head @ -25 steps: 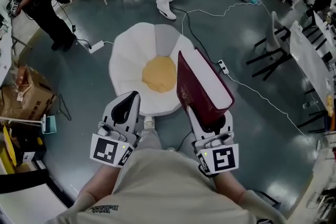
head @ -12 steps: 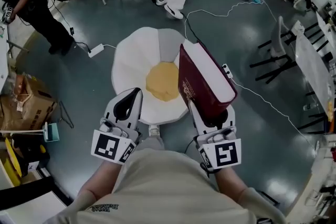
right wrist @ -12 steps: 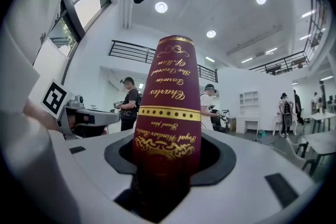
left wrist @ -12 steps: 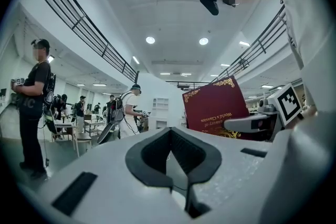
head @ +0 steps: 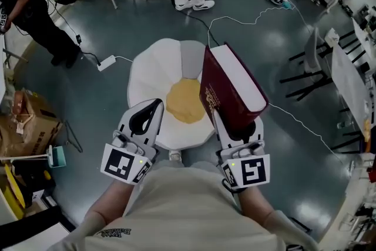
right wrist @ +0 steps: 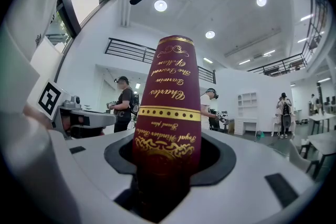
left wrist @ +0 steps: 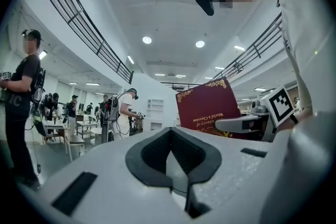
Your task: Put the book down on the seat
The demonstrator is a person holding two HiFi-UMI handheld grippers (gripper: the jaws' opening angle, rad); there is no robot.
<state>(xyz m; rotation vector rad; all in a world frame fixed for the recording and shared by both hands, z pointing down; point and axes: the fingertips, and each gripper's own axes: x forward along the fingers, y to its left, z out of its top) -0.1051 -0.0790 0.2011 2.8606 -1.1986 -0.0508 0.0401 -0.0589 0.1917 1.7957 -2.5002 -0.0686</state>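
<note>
Holding the big red book (head: 232, 88) is the right tool (head: 236, 133). Its jaws are squeezed on the bottom end of the book, one on each cover, with the spine facing back along the tool. The book stands up in the air and leans a little. From the head view it hangs over the right edge of the seat (head: 154, 76), not touching it. The seat is low and round on the floor, white with a yellow middle (head: 185, 100), a bit like a fried egg.

The left tool (head: 143, 120) is beside the right one, on the near side of the seat. Its jaws look closed together and there is nothing in them.

I think this book is heavy. It is thick, with hard covers and lots of white pages. It will not bend. The covers look smooth with gold print, so they could slide in the jaws. It is held only at one end, so the tall part wants to tip over. A good hold is just where it is now, low down and close to the spine, so the covers stay shut. If it starts to tip, the left tool could prop the top end.

The seat looks soft, so the book should not get hurt. Laid flat on the yellow middle it should stay put. Too near the edge, it could slide off to the floor.
</note>
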